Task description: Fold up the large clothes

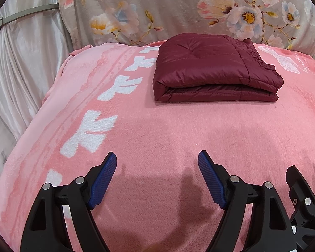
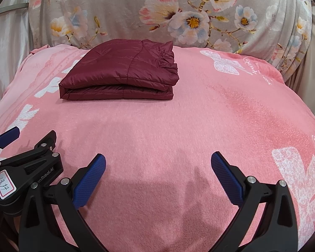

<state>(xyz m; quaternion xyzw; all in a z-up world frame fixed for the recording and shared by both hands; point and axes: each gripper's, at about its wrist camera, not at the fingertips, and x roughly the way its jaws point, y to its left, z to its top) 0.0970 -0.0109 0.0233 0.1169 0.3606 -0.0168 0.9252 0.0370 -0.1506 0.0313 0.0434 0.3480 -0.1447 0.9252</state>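
Only the right wrist view shows a handwritten label beside both grippers' spread, empty fingers.

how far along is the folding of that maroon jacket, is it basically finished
Done: the maroon jacket lies folded into a compact stack of layers on the pink blanket, far side, edges fairly even. In hand: nothing; the left gripper and right gripper are both open and empty, hovering over bare blanket well short of the jacket. Left: seemingly nothing for this piece; no other unfolded clothing is in view.
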